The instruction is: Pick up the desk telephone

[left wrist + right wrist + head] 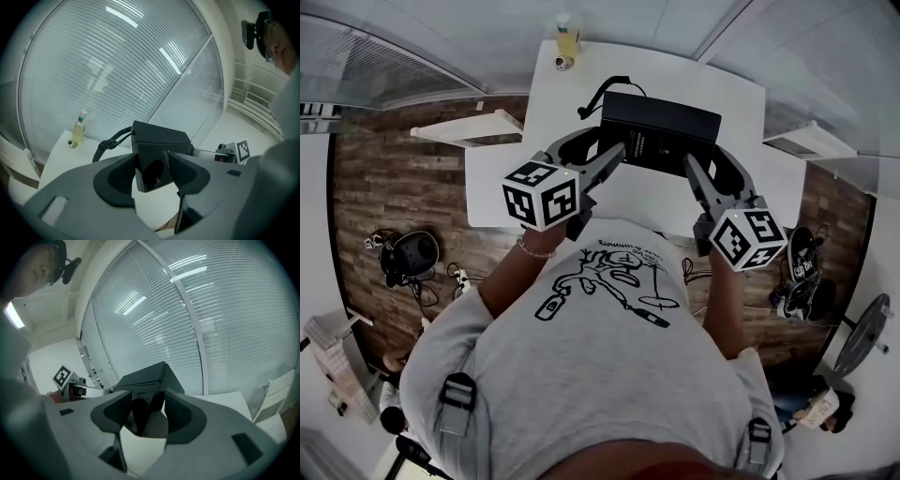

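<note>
The black desk telephone [661, 134] hangs in the air above the white table [511, 178], tilted so its flat underside with small white print faces me. Its coiled cord [598, 94] trails off its far left corner. My left gripper [617, 157] is shut on the phone's left edge, and my right gripper [694, 169] is shut on its right edge. In the left gripper view the phone [161, 138] sits wedged between the jaws of the left gripper [154, 165]. The right gripper view shows the phone [147, 377] clamped at a corner by the right gripper [147, 405].
A bottle of yellow liquid [568, 36] and a small round object [563, 63] stand at the table's far edge. White shelves [478, 127] flank the table. Cables and gear [411, 255] lie on the wooden floor at left, shoes [802, 272] at right. Blinds cover the windows behind.
</note>
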